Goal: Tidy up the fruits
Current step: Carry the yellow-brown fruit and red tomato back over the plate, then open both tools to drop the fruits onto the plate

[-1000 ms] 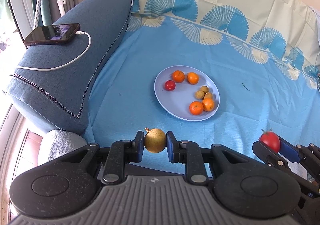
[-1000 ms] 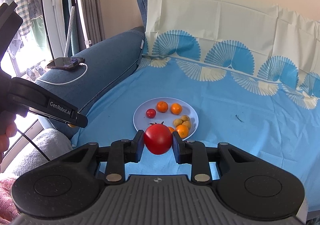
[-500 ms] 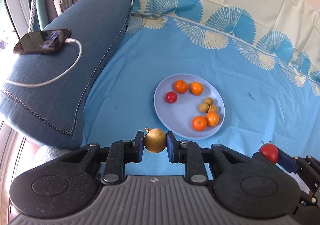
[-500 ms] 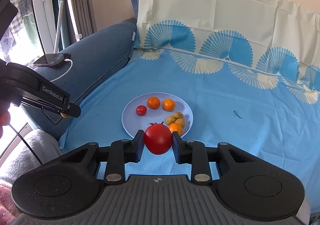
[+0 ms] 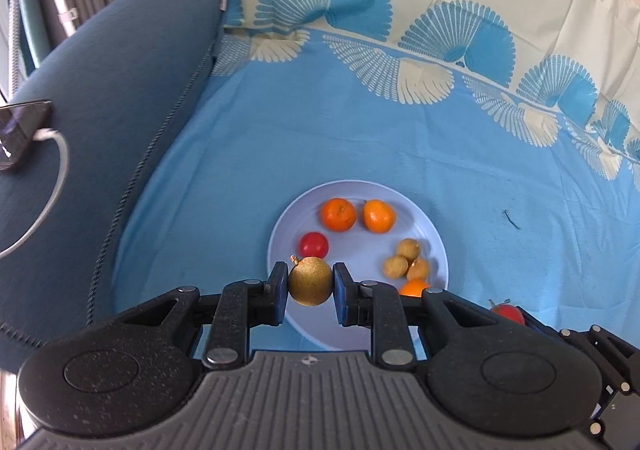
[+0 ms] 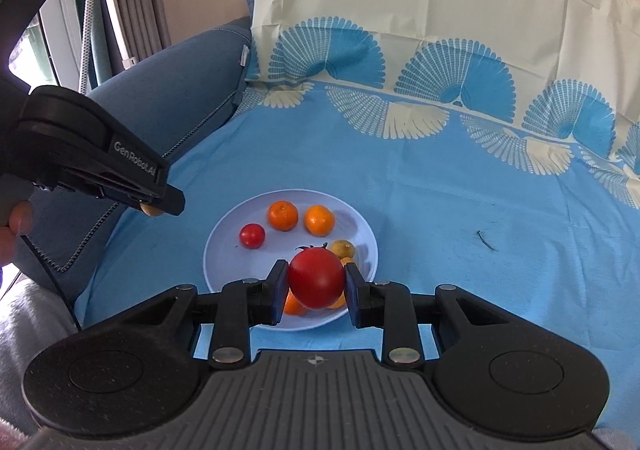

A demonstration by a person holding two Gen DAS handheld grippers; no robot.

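Currently left tongs (image 5: 310, 287) clamped on brown round fruit (image 5: 310, 281); right tongs (image 6: 316, 284) clamped on tomato (image 6: 315, 277); both above pale plate (image 6: 224, 246) holding fruit.

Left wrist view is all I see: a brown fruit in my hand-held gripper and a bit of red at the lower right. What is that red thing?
Observer: A big tomato, clamped between both pads of the right hand-held gripper.
Operator: Where does it hang?
Observer: In the right wrist view it sits in front of the near part of the plate and partly hides the oranges there.
Operator: And my gripper, seen from that side?
Observer: The tip of the left hand-held gripper shows left of the plate's rim, against the blue cloth.
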